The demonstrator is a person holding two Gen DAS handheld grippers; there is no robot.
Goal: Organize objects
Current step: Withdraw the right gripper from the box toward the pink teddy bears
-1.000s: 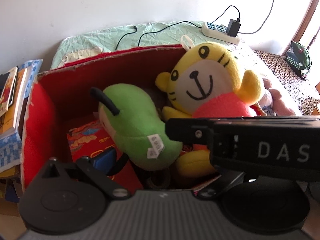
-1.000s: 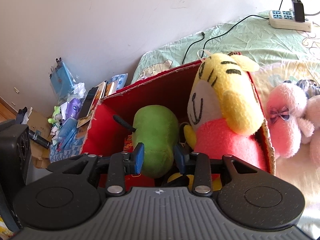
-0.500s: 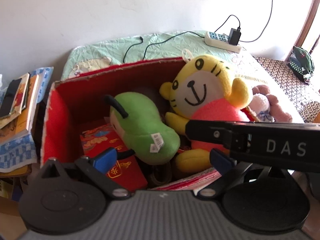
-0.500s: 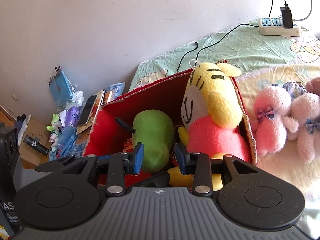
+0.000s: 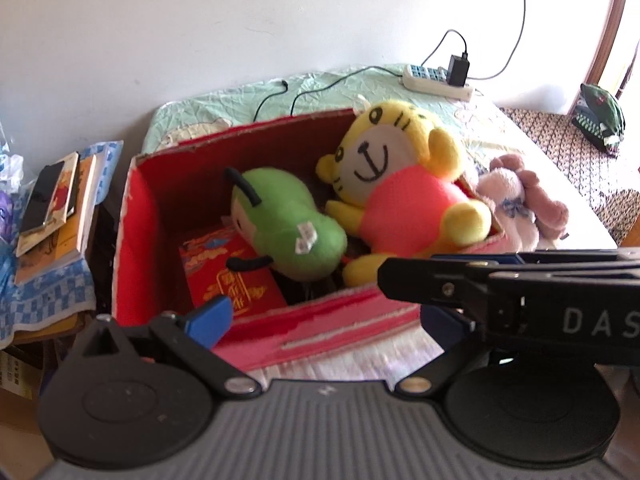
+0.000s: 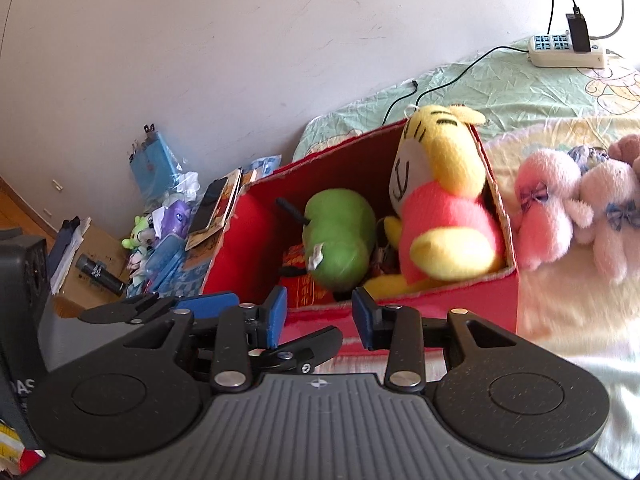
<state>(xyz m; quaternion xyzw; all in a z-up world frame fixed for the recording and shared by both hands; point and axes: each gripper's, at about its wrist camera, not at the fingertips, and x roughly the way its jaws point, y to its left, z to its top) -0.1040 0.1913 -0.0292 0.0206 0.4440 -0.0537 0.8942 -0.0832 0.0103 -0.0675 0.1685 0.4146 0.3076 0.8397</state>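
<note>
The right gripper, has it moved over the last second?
Yes. The right gripper has pulled back from the red box: its fingertips earlier overlapped the green toy, and now sit before the box's near wall.

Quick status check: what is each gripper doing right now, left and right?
Left gripper: open, holding nothing, in front of the red box.
Right gripper: open, holding nothing, also facing the box.

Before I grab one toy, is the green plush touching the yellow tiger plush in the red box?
Cannot tell. In the left wrist view the green plush and yellow tiger plush show a dark gap; the right wrist view overlaps them.
</note>
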